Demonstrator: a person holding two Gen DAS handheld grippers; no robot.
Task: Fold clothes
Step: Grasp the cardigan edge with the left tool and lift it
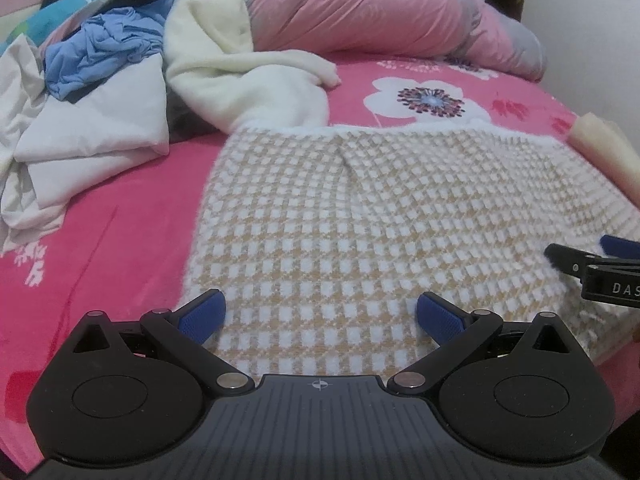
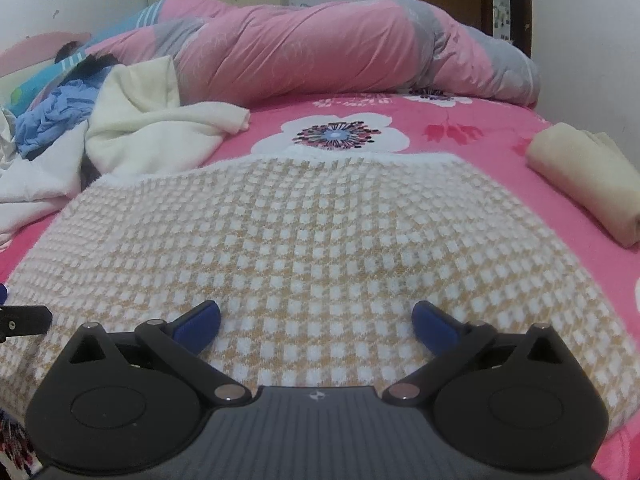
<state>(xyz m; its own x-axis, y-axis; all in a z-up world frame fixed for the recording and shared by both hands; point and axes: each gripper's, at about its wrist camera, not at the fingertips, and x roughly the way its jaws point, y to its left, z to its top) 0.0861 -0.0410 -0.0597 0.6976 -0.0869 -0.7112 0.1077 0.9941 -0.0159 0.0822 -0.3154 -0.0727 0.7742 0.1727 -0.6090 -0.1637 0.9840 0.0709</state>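
A: Nearest first: what are the tools doing?

B: The left hand-held gripper [image 1: 320,318] has its blue pads spread wide with nothing between them, low over the near edge of the checked garment [image 1: 360,232]. The right hand-held gripper [image 2: 316,322] is just as wide and empty, over the same near edge further along.

A: And the garment itself?

B: Spread flat on the pink floral bed [image 2: 460,148], checked side up, white trim along its far edge. It looks partly folded already, a tidy block, though I can't tell how many layers.

A: So which step is this?

B: I'd judge it the start of another fold: both tools lined up on the near hem, nothing gripped yet. Next, each needs to drop onto the edge, close on it, then carry it toward the far trim together.

A: Beyond that?

B: A rolled cream piece [image 2: 584,184] to the right, the unfolded pile [image 1: 100,92] to the left, and a pink quilt [image 2: 340,48] at the back.
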